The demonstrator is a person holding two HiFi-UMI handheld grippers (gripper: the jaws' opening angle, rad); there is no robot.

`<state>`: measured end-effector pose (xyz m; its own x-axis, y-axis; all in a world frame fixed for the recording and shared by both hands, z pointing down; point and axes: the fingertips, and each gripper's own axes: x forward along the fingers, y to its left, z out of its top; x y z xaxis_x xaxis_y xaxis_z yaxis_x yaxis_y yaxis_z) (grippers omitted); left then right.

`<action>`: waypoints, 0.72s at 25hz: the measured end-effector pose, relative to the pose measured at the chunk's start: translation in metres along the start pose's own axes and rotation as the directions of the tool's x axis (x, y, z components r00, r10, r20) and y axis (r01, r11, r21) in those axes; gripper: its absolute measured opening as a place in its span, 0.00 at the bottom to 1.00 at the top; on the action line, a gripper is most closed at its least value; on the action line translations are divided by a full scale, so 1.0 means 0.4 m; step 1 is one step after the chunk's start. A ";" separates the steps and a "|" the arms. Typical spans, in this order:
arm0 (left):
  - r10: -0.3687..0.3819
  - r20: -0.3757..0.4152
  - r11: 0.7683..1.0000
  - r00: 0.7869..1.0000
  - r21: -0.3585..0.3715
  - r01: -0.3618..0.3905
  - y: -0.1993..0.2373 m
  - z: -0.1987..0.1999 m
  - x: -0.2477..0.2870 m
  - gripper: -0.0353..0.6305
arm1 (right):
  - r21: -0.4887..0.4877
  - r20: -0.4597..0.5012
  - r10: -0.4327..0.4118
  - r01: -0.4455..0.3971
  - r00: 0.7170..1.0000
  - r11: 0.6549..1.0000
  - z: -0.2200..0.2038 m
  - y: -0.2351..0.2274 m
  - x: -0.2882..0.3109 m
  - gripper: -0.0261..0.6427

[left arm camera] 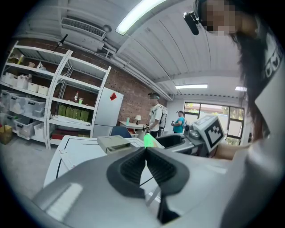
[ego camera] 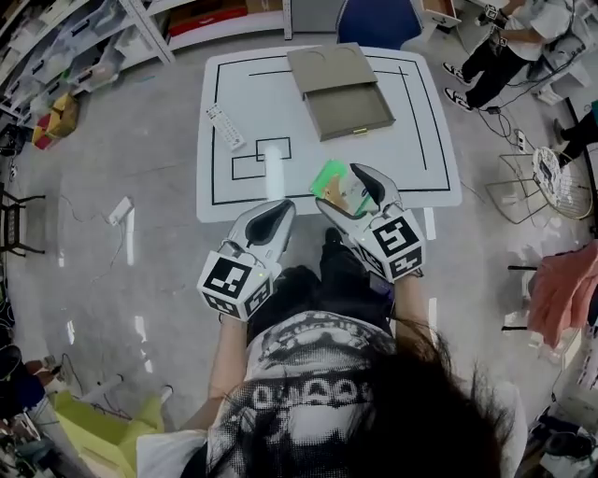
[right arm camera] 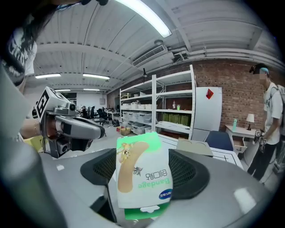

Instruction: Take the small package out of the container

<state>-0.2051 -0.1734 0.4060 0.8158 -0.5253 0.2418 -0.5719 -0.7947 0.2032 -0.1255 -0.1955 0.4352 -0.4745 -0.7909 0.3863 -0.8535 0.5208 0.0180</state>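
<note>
The small package (right arm camera: 143, 173) is a green and white bandage packet, held upright between the pads of my right gripper (right arm camera: 143, 171), which is shut on it. In the head view the small package (ego camera: 337, 185) hangs over the white table's front edge, in my right gripper (ego camera: 348, 189). The container (ego camera: 340, 90), a flat grey box with its drawer pulled open, lies on the table's far side. My left gripper (ego camera: 274, 220) is shut and empty, held low near the table's front edge, left of the right one. In the left gripper view the pads (left arm camera: 132, 167) meet.
A white table (ego camera: 243, 177) with black taped lines carries a remote control (ego camera: 225, 126) at its left. A blue chair (ego camera: 377, 21) stands behind it. Shelving lines the back left. A person (ego camera: 509, 42) stands at the far right, near a wire rack (ego camera: 534, 187).
</note>
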 end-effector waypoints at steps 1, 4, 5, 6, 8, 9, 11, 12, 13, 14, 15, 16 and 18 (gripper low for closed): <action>-0.006 -0.004 1.000 1.000 -0.001 0.006 -0.004 -0.007 -0.009 0.05 | 0.006 0.001 -0.005 0.005 1.000 1.000 -0.003 0.013 -0.008 0.60; -0.022 -0.009 1.000 1.000 -0.007 0.022 -0.013 -0.020 -0.030 0.05 | 0.016 -0.008 -0.017 0.017 1.000 1.000 -0.012 0.048 -0.031 0.60; -0.028 -0.009 1.000 1.000 -0.009 0.027 -0.015 -0.022 -0.036 0.05 | 0.016 -0.013 -0.020 0.021 1.000 1.000 -0.014 0.058 -0.038 0.60; -0.033 -0.008 0.999 0.999 -0.011 0.033 -0.018 -0.022 -0.041 0.05 | 0.016 -0.019 -0.024 0.024 1.000 1.000 -0.016 0.066 -0.044 0.60; -0.041 -0.005 0.999 0.999 -0.014 0.041 -0.022 -0.022 -0.046 0.05 | 0.015 -0.026 -0.029 0.029 0.999 0.999 -0.018 0.077 -0.056 0.60; -0.044 -0.004 0.999 0.999 -0.015 0.043 -0.024 -0.023 -0.047 0.05 | 0.016 -0.028 -0.031 0.032 0.999 0.999 -0.020 0.080 -0.061 0.60; -0.046 -0.004 0.999 0.999 -0.019 0.046 -0.027 -0.026 -0.046 0.05 | 0.016 -0.032 -0.036 0.037 0.999 0.999 -0.024 0.084 -0.069 0.60; -0.048 -0.003 0.999 0.999 -0.021 0.048 -0.029 -0.028 -0.046 0.05 | 0.016 -0.035 -0.038 0.039 0.999 0.999 -0.028 0.085 -0.073 0.60; -0.050 -0.002 0.999 0.999 -0.022 0.050 -0.033 -0.030 -0.046 0.05 | 0.017 -0.037 -0.040 0.040 0.999 0.999 -0.032 0.086 -0.077 0.60; -0.052 -0.002 0.998 0.999 -0.022 0.052 -0.037 -0.032 -0.046 0.05 | 0.017 -0.040 -0.040 0.041 0.998 0.999 -0.037 0.087 -0.081 0.60; -0.054 -0.003 0.998 0.999 -0.021 0.054 -0.042 -0.034 -0.045 0.05 | 0.018 -0.041 -0.040 0.041 0.998 0.999 -0.042 0.088 -0.086 0.60; -0.054 -0.005 0.998 0.999 -0.020 0.054 -0.048 -0.035 -0.044 0.05 | 0.020 -0.042 -0.039 0.040 0.998 0.999 -0.047 0.089 -0.092 0.60; -0.052 -0.008 0.998 0.999 -0.019 0.052 -0.061 -0.038 -0.043 0.05 | 0.025 -0.042 -0.037 0.038 0.998 0.999 -0.055 0.092 -0.108 0.60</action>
<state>-0.2065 -0.1402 0.4114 0.8440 -0.4807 0.2381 -0.5301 -0.8152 0.2334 -0.1316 -0.1353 0.4395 -0.4327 -0.7955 0.4242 -0.8761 0.4820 0.0103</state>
